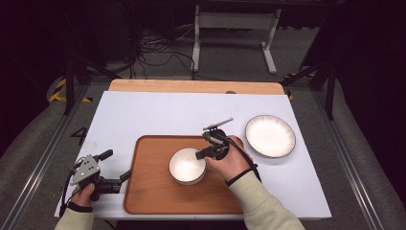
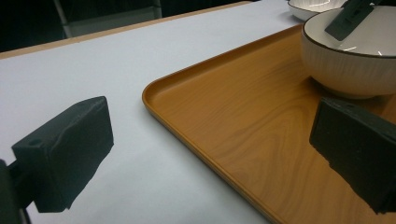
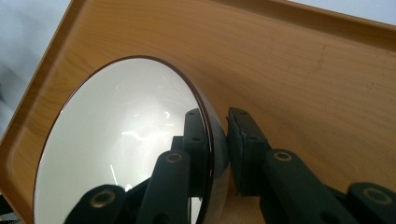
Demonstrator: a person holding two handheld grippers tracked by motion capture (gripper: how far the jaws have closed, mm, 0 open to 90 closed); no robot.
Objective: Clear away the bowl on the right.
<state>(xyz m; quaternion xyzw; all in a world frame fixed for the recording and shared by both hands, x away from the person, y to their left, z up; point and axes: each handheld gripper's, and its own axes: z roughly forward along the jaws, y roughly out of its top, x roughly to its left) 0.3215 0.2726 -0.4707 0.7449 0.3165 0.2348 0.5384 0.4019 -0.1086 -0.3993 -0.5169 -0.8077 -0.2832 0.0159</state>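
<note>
My right claw (image 3: pixel 217 140) is clamped on the rim of the glossy white round bowl (image 1: pixel 187 165), which sits mid-tray on the smooth wooden tray (image 1: pixel 153 191). My left claw (image 1: pixel 115 168) hangs apart, empty, at the tray's left edge over the worktop (image 1: pixel 143 115).

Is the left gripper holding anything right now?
No, the left gripper has its jaws wide apart over the edge of the wooden tray, with nothing between them.
</note>
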